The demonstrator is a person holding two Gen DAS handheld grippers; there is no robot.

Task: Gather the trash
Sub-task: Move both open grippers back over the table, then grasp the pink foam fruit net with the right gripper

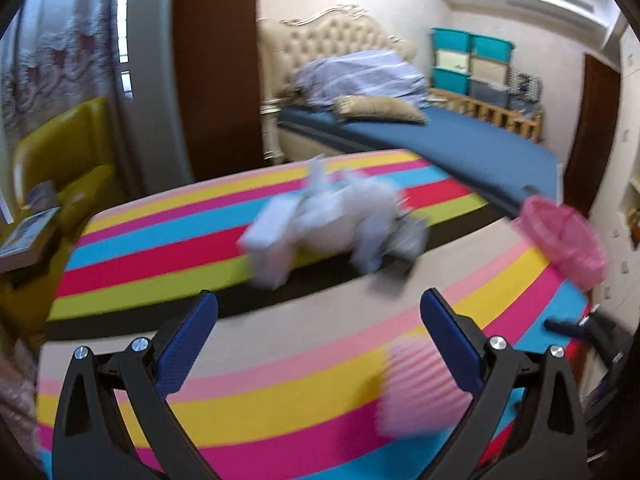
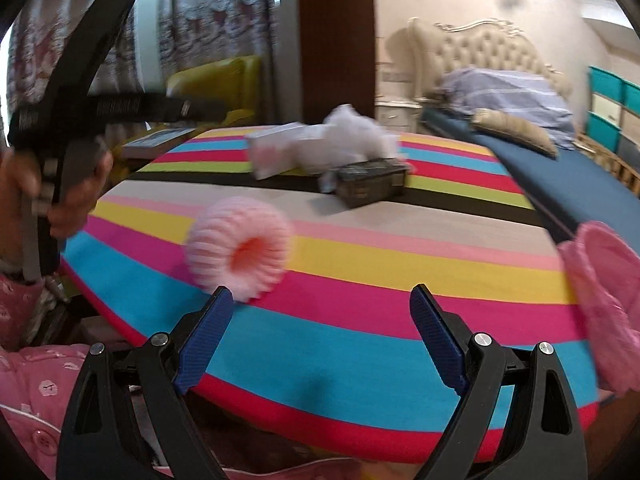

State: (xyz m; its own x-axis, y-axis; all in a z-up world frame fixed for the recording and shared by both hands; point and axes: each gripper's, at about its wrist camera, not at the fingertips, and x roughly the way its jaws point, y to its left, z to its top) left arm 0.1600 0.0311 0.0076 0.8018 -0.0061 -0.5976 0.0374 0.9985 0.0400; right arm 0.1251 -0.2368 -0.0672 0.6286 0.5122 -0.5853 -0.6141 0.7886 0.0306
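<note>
- The right gripper [image 2: 322,304] has its fingers spread wide, with nothing between them.
- The pink foam ring [image 2: 239,249] lies on the striped table [image 2: 400,256], just past the left finger [image 2: 208,336].
- The left gripper [image 1: 319,312] is spread wide and empty too.
- The white trash pile [image 1: 328,220] sits farther back, well apart.

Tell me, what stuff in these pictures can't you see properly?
- White crumpled pile, left wrist view: motion blur; paper or plastic, cannot tell.
- Dark box, right wrist view: its printing is too blurred to read.
- Pink basket, right wrist view: cut off by the right edge, so its inside is unseen.
- Pink foam ring, left wrist view: smeared, partly behind the gripper's finger.
- Books, left wrist view: covers too small and blurred.
</note>
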